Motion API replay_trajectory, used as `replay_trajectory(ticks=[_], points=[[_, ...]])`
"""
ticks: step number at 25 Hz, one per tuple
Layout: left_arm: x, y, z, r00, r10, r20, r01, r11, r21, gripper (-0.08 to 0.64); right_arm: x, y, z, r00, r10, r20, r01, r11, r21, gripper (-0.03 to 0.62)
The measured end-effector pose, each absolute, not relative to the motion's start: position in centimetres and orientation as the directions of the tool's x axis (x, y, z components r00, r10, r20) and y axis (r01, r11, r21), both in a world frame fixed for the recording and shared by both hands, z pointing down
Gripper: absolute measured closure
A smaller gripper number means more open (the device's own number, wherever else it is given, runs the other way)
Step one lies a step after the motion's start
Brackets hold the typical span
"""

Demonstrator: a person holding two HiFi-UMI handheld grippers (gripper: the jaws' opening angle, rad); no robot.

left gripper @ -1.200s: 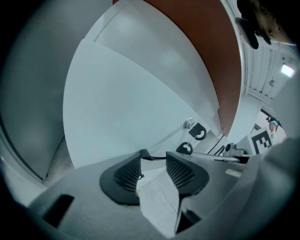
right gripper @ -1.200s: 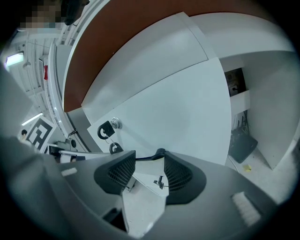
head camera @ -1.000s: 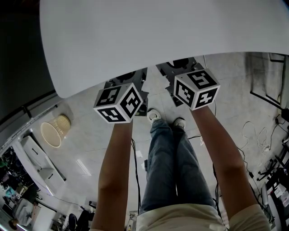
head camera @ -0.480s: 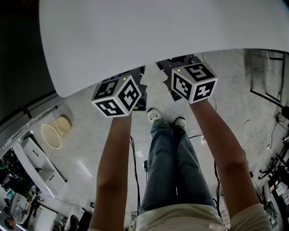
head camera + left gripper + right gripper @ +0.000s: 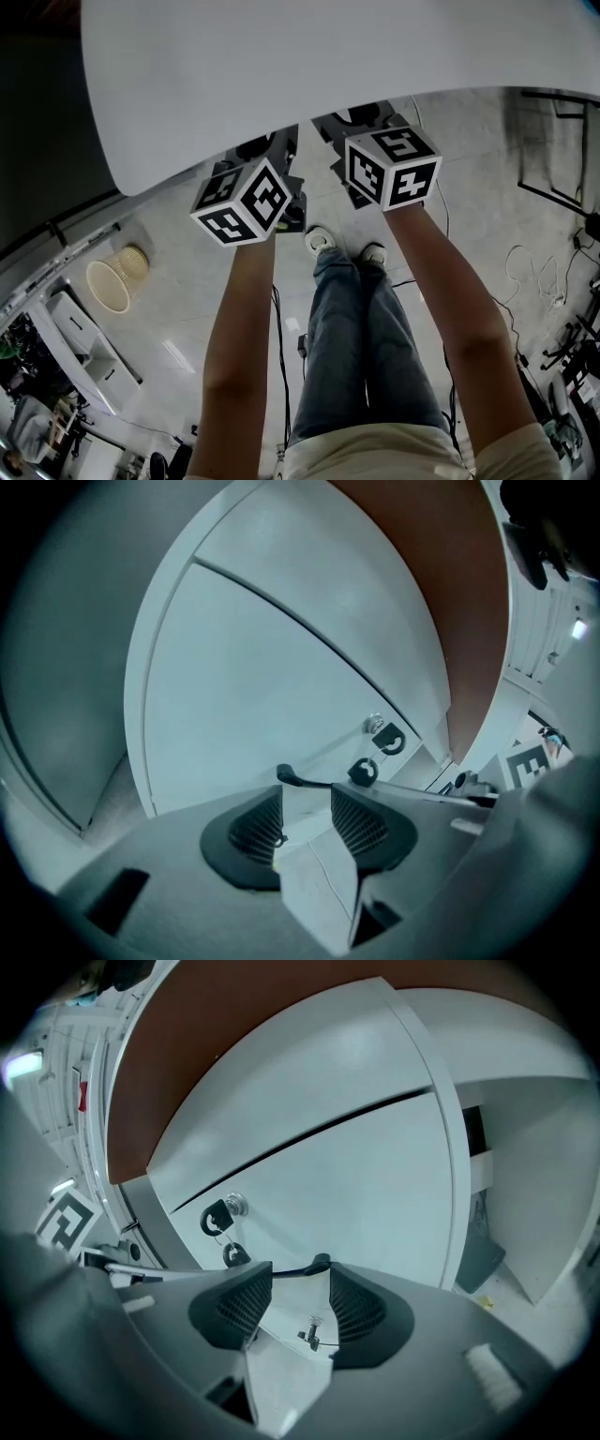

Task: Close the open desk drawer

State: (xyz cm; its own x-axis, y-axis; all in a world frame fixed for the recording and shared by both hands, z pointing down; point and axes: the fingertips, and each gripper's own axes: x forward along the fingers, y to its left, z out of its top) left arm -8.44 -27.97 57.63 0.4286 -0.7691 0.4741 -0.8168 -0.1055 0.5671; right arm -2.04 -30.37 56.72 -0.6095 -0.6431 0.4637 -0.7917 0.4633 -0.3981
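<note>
Although its jaws have just closed a little, the left gripper stands part open and grips nothing; only white panel shows in the gap. The white drawer front lies at its 12 o'clock, beneath the table. A lock with hanging keys sits at 1 o'clock. The right gripper is likewise part open and empty, with the same front at 12 o'clock and the lock at 10 o'clock. Whether the drawer stands out of its cabinet cannot be told.
</note>
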Motion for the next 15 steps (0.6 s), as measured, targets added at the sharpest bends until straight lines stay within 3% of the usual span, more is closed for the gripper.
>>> replay_trajectory(ticks=[8, 15], points=[[-8.0, -26.4, 57.4, 0.421, -0.779, 0.464, -0.810, -0.092, 0.580, 0.425, -1.6, -28.1, 56.7, -0.610, -0.649, 0.455, -0.791, 0.457, -0.408, 0.469], [-7.9, -24.2, 56.1, 0.390, -0.801, 0.453, -0.822, -0.081, 0.564, 0.501, -0.7, -25.6, 55.5, -0.598, -0.669, 0.442, -0.797, 0.437, -0.417, 0.517]])
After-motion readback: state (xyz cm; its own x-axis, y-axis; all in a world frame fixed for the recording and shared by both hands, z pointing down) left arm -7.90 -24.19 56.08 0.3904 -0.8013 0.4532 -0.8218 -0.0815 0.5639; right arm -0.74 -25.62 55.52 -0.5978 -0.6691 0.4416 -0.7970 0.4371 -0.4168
